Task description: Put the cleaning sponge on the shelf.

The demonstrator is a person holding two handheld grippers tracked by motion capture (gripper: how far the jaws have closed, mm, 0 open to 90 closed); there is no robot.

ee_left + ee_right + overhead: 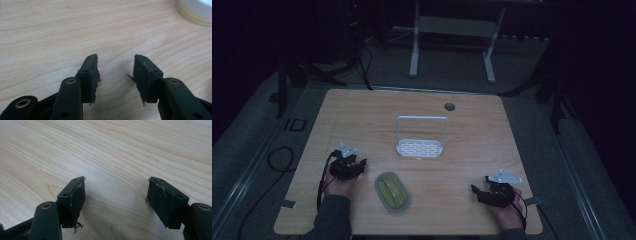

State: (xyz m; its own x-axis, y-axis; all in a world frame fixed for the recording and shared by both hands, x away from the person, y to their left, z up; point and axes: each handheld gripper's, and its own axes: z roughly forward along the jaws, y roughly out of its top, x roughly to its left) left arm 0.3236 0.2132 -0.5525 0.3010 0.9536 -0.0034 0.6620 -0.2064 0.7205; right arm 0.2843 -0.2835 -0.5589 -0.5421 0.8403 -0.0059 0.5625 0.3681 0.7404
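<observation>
While both tools rest gaping, empty, the left should approach the oval dish near the surface's front edge squarely

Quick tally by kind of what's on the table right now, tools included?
White rack with handle: 1
Oval dish with yellow contents: 1
Handheld tools: 2, left tool and right tool, both open
Total: 4

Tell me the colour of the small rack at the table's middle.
White: the rack, seen best in the high view.
</observation>
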